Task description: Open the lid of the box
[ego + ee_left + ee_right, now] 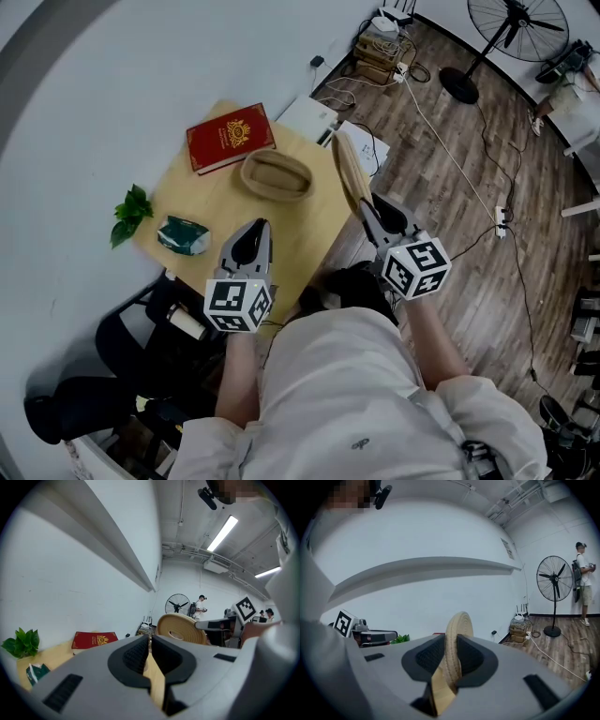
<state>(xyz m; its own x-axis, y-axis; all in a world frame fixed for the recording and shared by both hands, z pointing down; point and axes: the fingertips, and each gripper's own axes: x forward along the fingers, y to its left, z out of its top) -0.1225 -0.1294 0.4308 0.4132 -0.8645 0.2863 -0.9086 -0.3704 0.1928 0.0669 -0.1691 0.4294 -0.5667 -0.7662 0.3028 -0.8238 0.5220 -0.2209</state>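
Note:
An oval woven box (277, 175) sits open on the small wooden table (309, 234). Its woven lid (349, 173) stands on edge off the table's right side, and my right gripper (367, 208) is shut on its rim. In the right gripper view the lid (458, 632) sits upright between the pads of that gripper (451, 651). My left gripper (255, 230) hovers over the table's front edge, short of the box, shut with nothing in it. In the left gripper view its jaws (150, 641) are pressed together, and the lid (180, 627) shows beyond them to the right.
A red book-like case (231, 137) lies at the table's far corner. A green plant sprig (131, 212) and a green packet (184, 235) are at the left edge. White boxes (319, 117) stand behind the table. Cables and a floor fan (511, 37) are on the wooden floor to the right.

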